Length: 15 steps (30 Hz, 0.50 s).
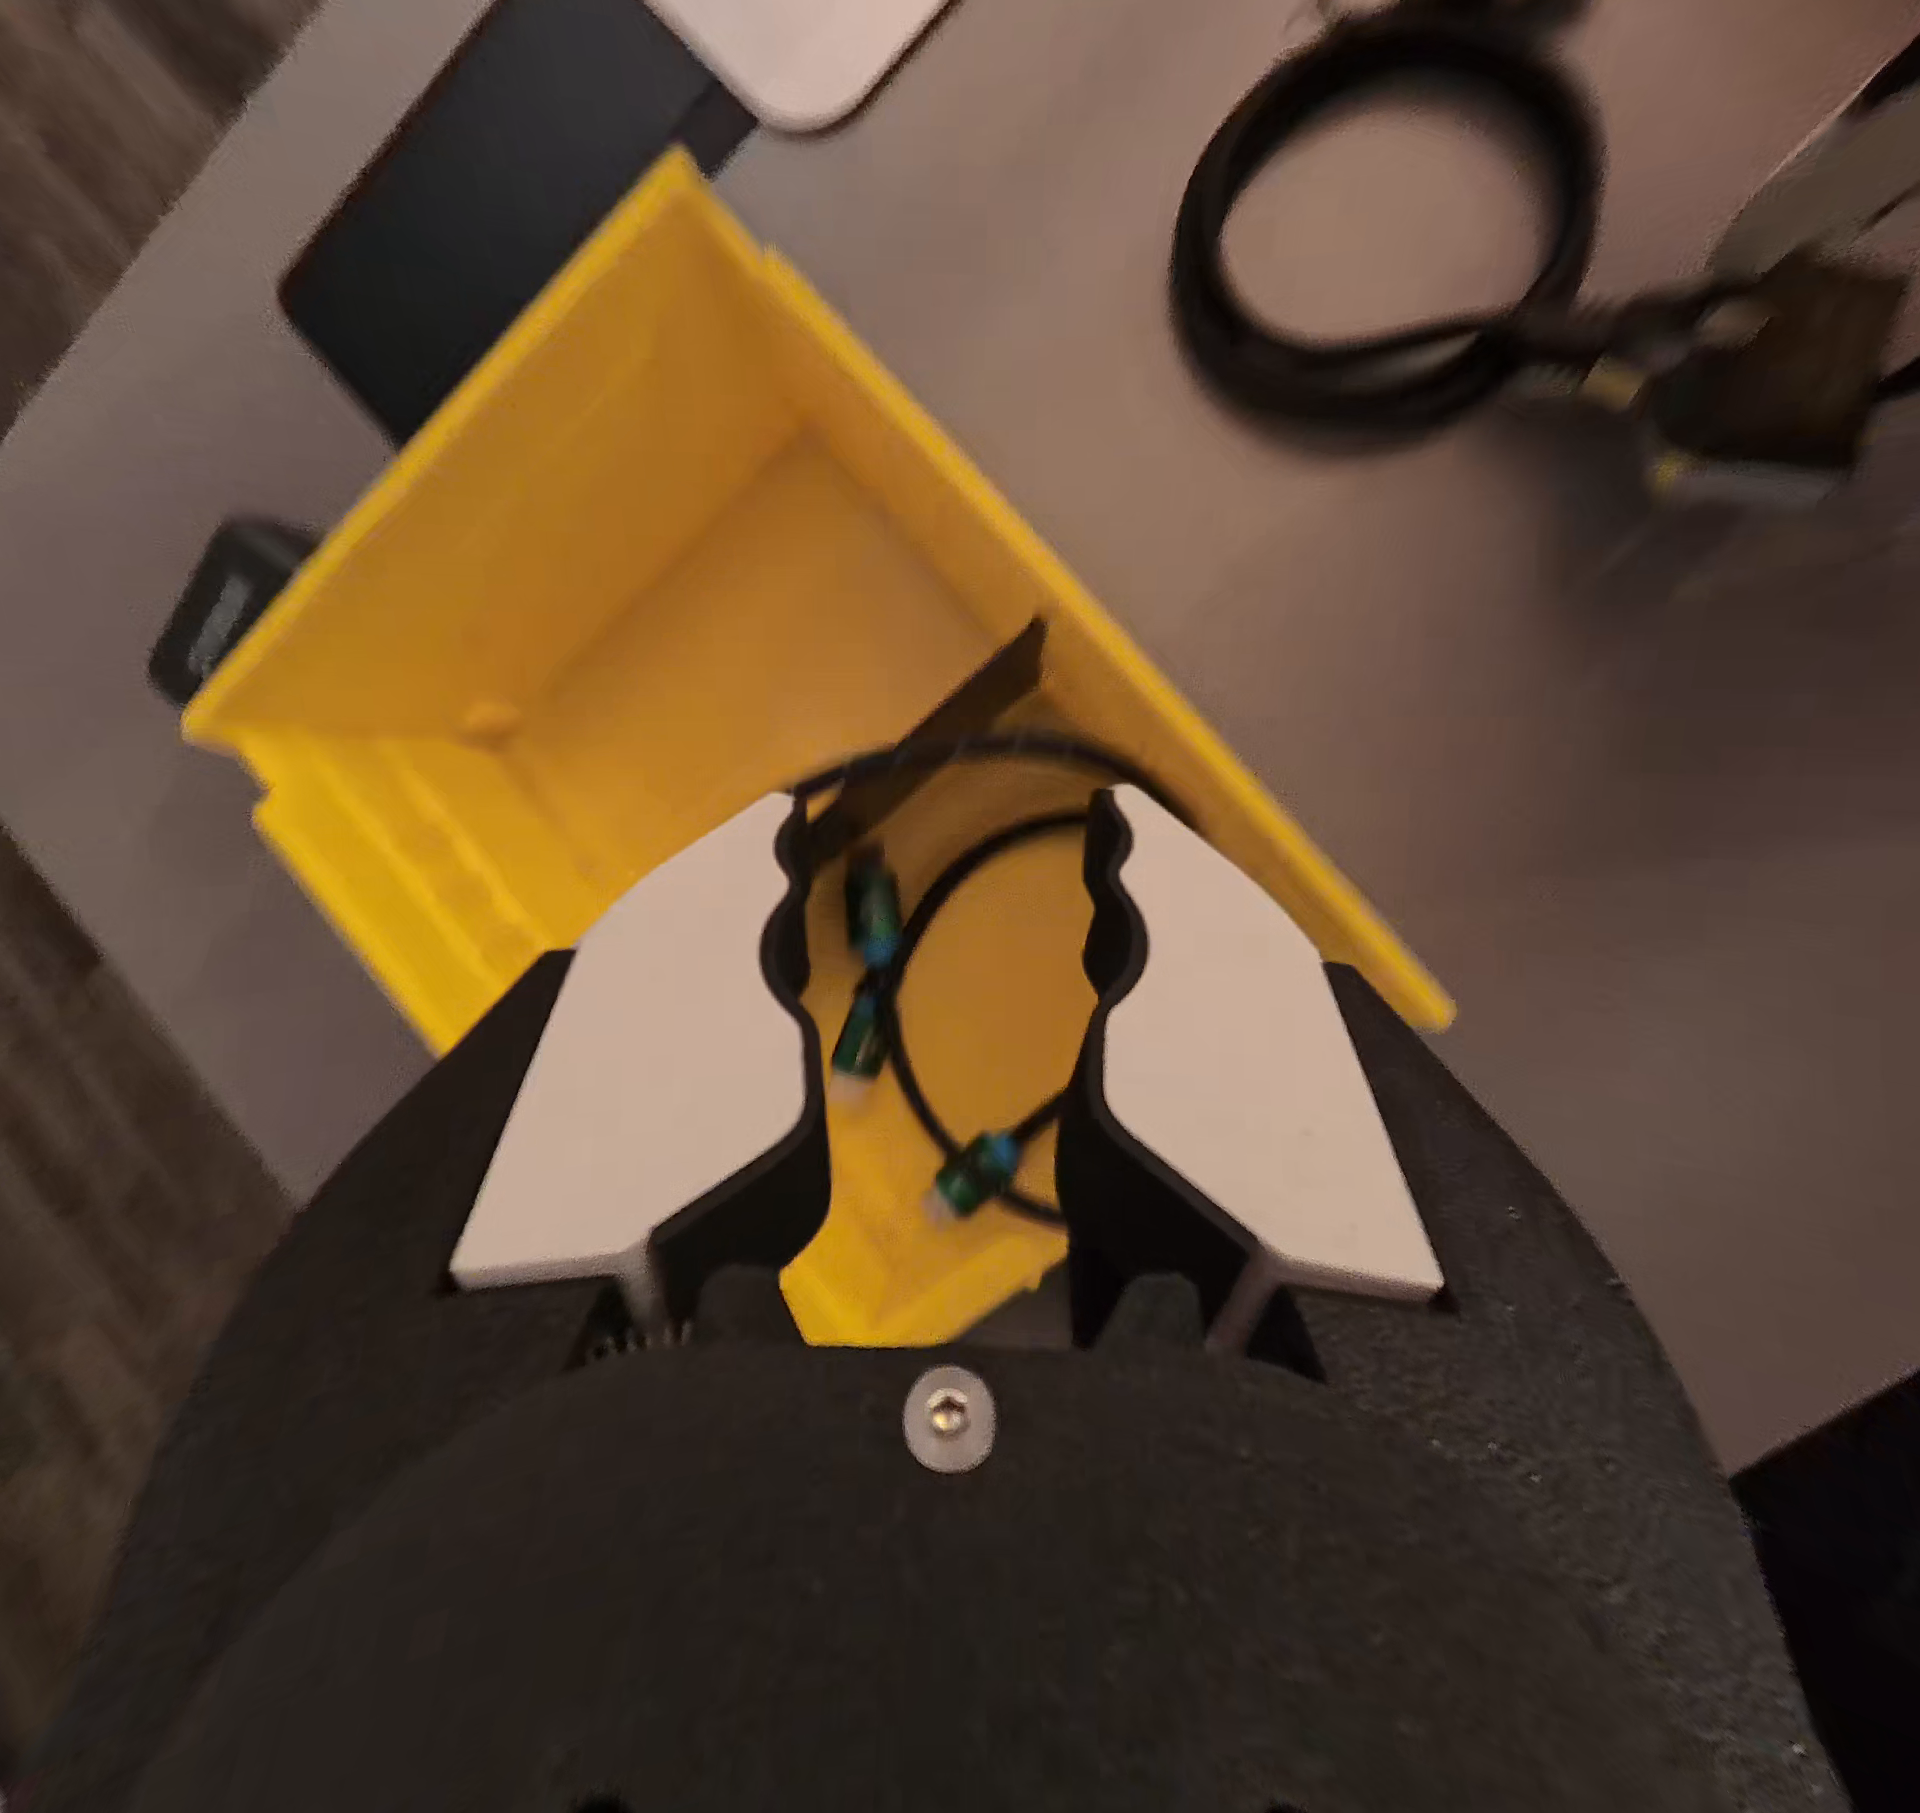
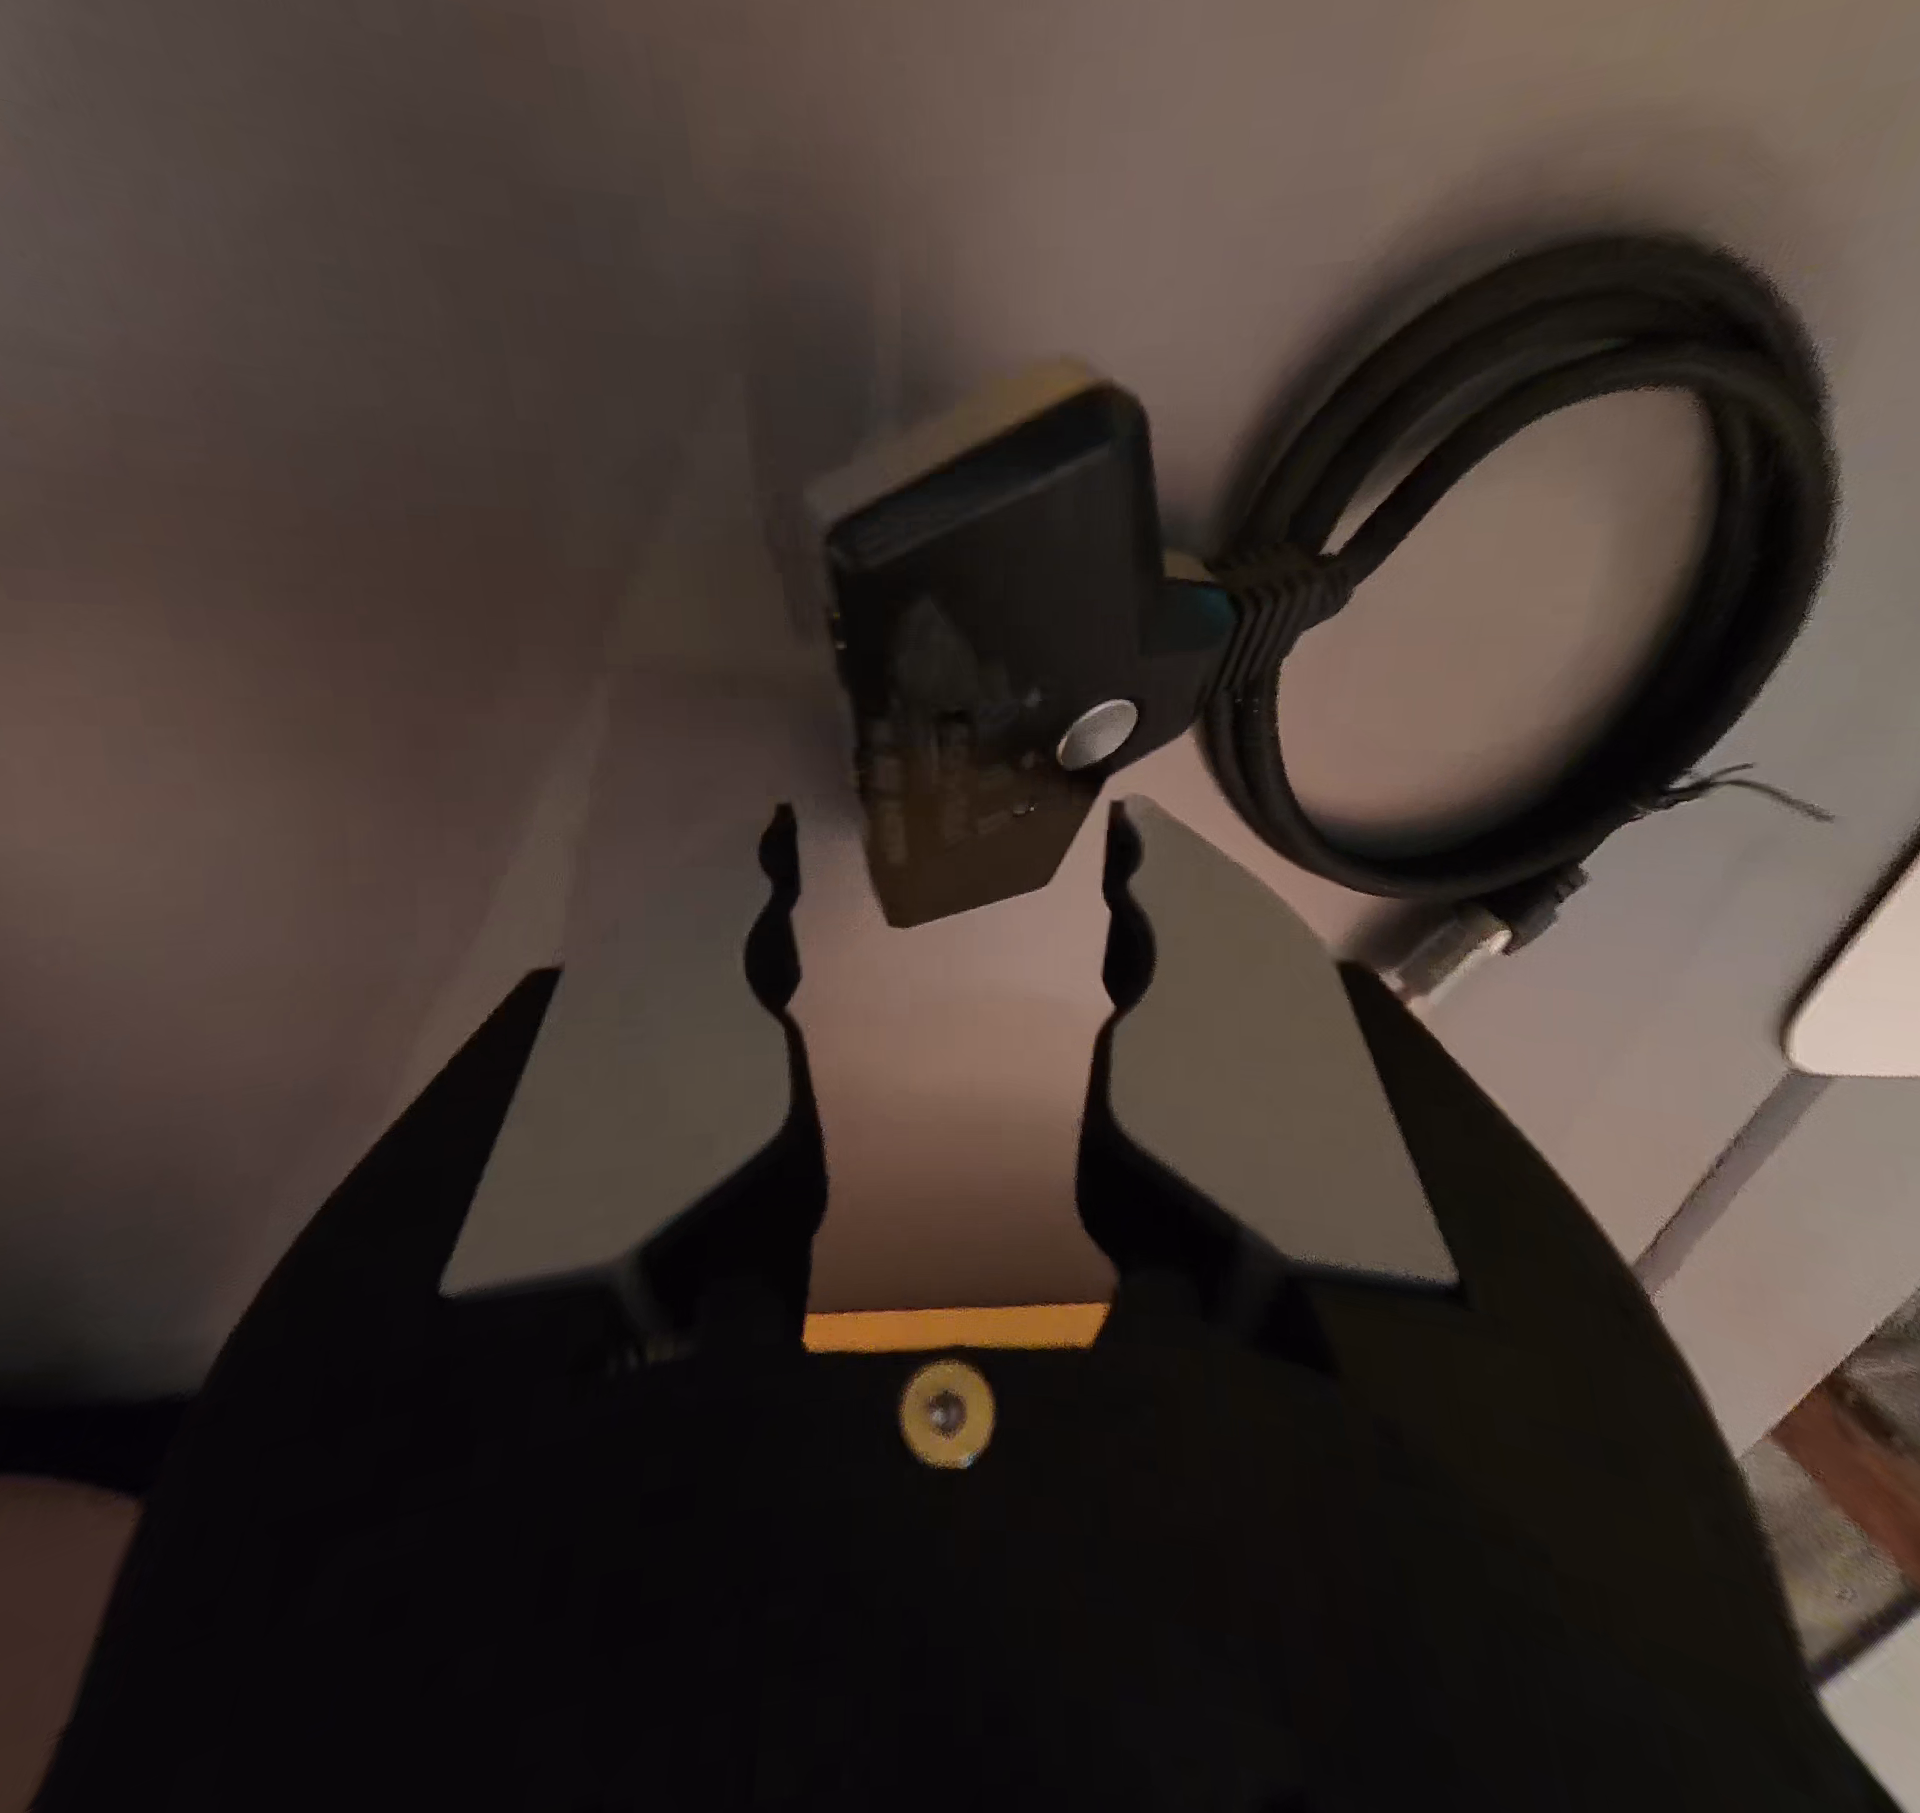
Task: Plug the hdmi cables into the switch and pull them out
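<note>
Jaws parted and empty, the right gripper [image 2: 951, 828] hovers just short of the small black HDMI switch [image 2: 997, 641] on the grey table [image 2: 416, 413]; light and rigid, it is likely best pinched across its flat sides. The left gripper [image 1: 951, 818], also agape, hangs over a yellow bin [image 1: 644, 558].

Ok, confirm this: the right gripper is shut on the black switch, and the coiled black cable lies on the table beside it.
Not quite: the right gripper is open and holds nothing, as the right wrist view shows. The black switch lies just ahead of its fingertips. The coiled black cable does lie on the table beside it.

No legible writing anywhere.
</note>
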Available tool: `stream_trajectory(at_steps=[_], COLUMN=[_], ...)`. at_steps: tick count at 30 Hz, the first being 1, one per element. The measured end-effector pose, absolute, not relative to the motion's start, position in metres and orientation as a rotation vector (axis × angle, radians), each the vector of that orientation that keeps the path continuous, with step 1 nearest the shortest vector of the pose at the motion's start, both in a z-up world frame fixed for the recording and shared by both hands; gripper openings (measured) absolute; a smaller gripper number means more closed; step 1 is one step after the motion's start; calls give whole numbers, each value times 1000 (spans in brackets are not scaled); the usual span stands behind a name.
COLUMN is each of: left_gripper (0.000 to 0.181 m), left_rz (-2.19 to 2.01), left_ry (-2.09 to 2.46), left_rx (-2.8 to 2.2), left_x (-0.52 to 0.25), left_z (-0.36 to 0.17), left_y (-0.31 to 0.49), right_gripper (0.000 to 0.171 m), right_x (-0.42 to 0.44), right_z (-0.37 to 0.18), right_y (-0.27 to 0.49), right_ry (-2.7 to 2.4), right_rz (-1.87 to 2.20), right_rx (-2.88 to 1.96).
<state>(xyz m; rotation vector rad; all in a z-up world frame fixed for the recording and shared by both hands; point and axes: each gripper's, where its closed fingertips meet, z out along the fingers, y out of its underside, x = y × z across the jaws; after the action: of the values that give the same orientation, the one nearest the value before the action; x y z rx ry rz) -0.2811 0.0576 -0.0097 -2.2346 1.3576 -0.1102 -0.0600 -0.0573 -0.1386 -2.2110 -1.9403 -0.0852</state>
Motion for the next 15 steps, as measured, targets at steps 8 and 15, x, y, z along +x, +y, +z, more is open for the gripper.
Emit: stream_trajectory(at_steps=[8, 15], left_gripper=[37, 27], left_rz=[18, 382], left_ry=[1303, 1263], left_rx=[-2429, -2524], left_x=[-351, -372], left_z=[-44, -63], left_y=[32, 48], right_gripper=[57, 55], right_x=[-76, -43], right_z=[-47, -25], right_y=[-89, -71], right_ry=[-1861, -1721], right_rz=[131, 5], right_rx=[-1845, -1846])
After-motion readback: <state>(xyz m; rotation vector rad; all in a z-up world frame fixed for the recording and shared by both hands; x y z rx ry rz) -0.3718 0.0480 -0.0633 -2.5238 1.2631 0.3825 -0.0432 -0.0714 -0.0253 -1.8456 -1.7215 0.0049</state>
